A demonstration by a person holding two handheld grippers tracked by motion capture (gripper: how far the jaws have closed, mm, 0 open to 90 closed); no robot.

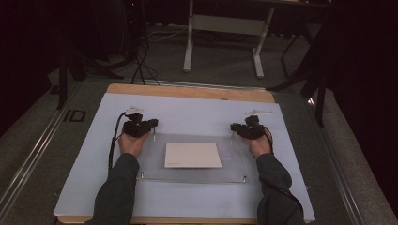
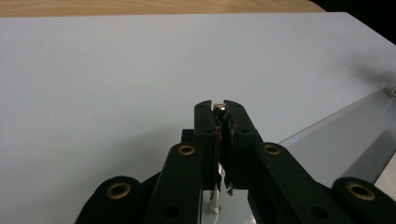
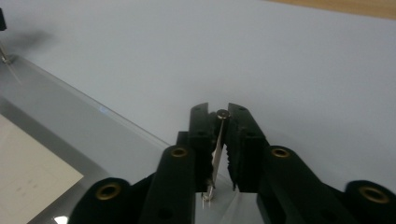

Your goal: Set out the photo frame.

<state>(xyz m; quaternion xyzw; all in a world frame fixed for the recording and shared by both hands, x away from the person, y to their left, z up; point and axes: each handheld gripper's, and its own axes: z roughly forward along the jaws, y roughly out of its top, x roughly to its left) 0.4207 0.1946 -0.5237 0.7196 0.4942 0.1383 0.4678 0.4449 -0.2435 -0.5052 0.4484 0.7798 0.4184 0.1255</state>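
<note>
Left gripper view shows the left gripper (image 2: 218, 108) clamped tight on a thin upright metal corner pin (image 2: 218, 107) of the clear acrylic sheet (image 2: 336, 135), which lies on the pale blue surface (image 2: 116, 84) over a white paper rectangle (image 1: 192, 155). The right gripper (image 3: 223, 114) stands slightly apart around its own slim steel post (image 3: 220, 140) — apparently not pressing. Before any lift, squeeze the right firmly, then raise both ends evenly — keep the sheet level.

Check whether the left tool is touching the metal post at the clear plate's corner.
Touching. In the left gripper view, the left tool has both jaws closed flat against the metal post, no gap either side, above the clear plate.
</note>
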